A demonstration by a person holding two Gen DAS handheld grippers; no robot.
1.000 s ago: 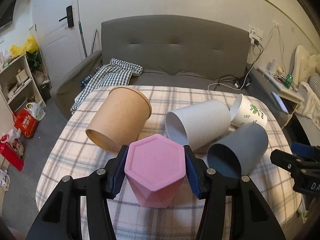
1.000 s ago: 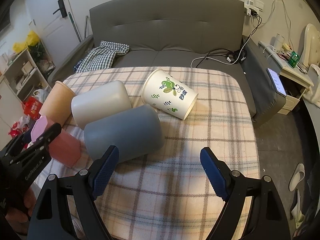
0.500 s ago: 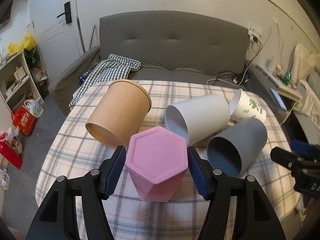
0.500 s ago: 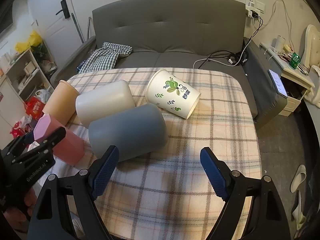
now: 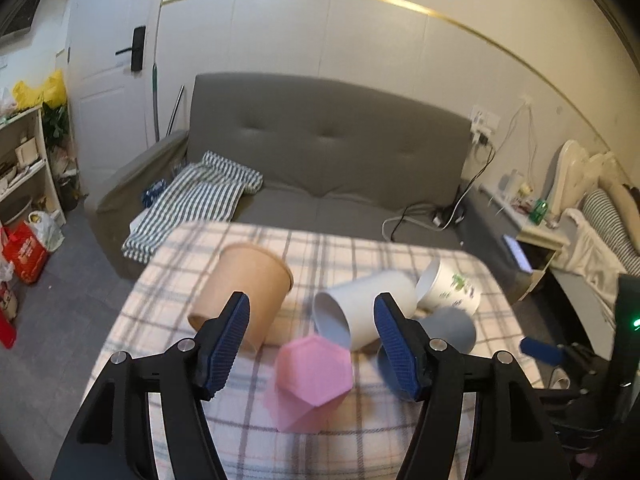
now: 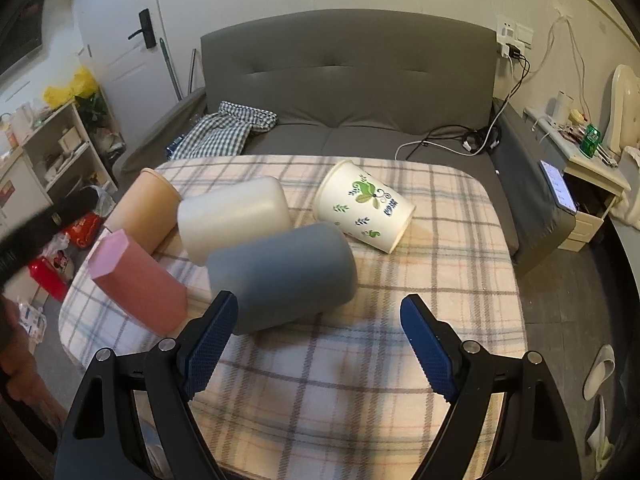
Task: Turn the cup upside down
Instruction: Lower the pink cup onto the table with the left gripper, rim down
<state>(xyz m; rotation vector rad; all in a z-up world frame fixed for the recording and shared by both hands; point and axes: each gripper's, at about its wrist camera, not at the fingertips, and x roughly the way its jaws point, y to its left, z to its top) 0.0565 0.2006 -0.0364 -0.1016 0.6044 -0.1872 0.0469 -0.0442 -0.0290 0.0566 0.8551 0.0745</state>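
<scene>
A pink hexagonal cup (image 5: 312, 380) stands upside down, base up, near the table's front left; it also shows in the right wrist view (image 6: 140, 280). My left gripper (image 5: 312, 340) is open and empty, raised above and behind the pink cup, apart from it. My right gripper (image 6: 316, 340) is open and empty, just in front of the grey-blue cup (image 6: 280, 276), which lies on its side. A white cup (image 6: 234, 218), a brown paper cup (image 5: 244, 292) and a leaf-printed paper cup (image 6: 364, 208) also lie on their sides.
The cups crowd the left and middle of the checked tablecloth (image 6: 420, 280). A grey sofa (image 6: 348, 92) with a checked cloth (image 6: 224, 132) stands behind the table. Shelves (image 6: 60, 152) are at the left, a bedside table (image 6: 576, 176) at the right.
My left gripper has opened, let go of the pink cup and pulled up and back. The pink cup stays standing base up on the table. My right gripper has barely moved.
</scene>
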